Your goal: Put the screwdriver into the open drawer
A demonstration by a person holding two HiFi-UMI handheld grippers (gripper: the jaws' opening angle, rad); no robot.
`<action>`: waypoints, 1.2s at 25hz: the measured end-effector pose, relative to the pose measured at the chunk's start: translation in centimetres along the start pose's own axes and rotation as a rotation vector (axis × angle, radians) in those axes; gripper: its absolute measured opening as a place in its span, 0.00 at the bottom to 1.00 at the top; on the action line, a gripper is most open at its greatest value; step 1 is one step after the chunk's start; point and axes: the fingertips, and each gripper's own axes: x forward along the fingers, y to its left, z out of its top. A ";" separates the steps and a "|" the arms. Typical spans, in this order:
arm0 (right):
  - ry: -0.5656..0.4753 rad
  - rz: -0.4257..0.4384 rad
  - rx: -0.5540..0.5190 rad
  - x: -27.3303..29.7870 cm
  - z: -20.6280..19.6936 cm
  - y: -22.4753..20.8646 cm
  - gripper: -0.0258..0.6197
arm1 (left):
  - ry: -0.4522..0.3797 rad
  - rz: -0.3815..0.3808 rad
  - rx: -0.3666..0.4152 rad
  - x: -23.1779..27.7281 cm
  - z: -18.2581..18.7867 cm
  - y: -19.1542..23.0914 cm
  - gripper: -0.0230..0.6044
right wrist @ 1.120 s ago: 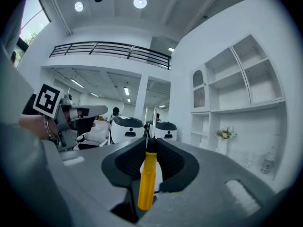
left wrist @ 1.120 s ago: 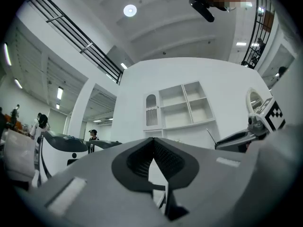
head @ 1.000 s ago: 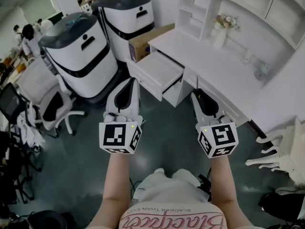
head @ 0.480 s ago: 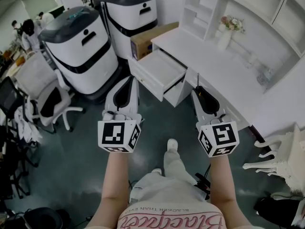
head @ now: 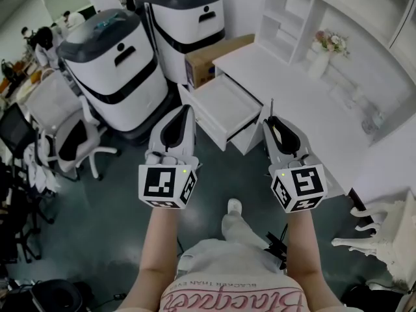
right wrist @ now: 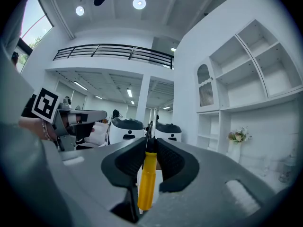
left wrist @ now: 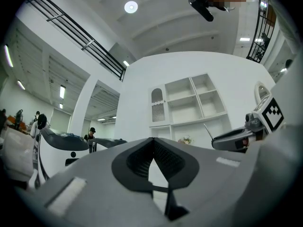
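The open drawer [head: 224,104] is white and juts out of the white desk [head: 292,90], just beyond both grippers in the head view. My right gripper [head: 272,119] is shut on the screwdriver. Its yellow handle [right wrist: 147,178] stands between the pads and the thin shaft [head: 271,106] pokes out past the tips, pointing at the drawer's right side. In its own view the right gripper [right wrist: 150,148] faces the white shelving. My left gripper [head: 184,113] is shut with nothing in it, its tips meeting [left wrist: 152,140], and it sits level with the drawer's near left corner.
Two big white-and-grey machines [head: 110,70] [head: 188,25] stand left of the drawer, with a cardboard box [head: 211,57] beside them. A flower vase [head: 325,51] sits on the desk under the shelves. An office chair [head: 58,135] is at left, a white carved chair [head: 383,233] at right.
Both grippers have moved forward together toward the drawer, which now lies closer to their tips. The person has taken a step; a foot shows below. The screwdriver stays in the right gripper.
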 end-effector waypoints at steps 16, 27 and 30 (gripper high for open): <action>-0.002 0.108 0.050 10.5 -0.9 -9.3 0.16 | 0.055 0.082 0.028 12.2 -2.4 1.4 0.06; 0.005 0.183 0.047 15.5 -2.0 -12.0 0.16 | 0.070 0.121 0.037 17.0 -4.4 2.3 0.06; 0.008 0.196 0.046 16.4 -2.1 -12.0 0.16 | 0.071 0.136 0.035 17.3 -4.7 3.0 0.06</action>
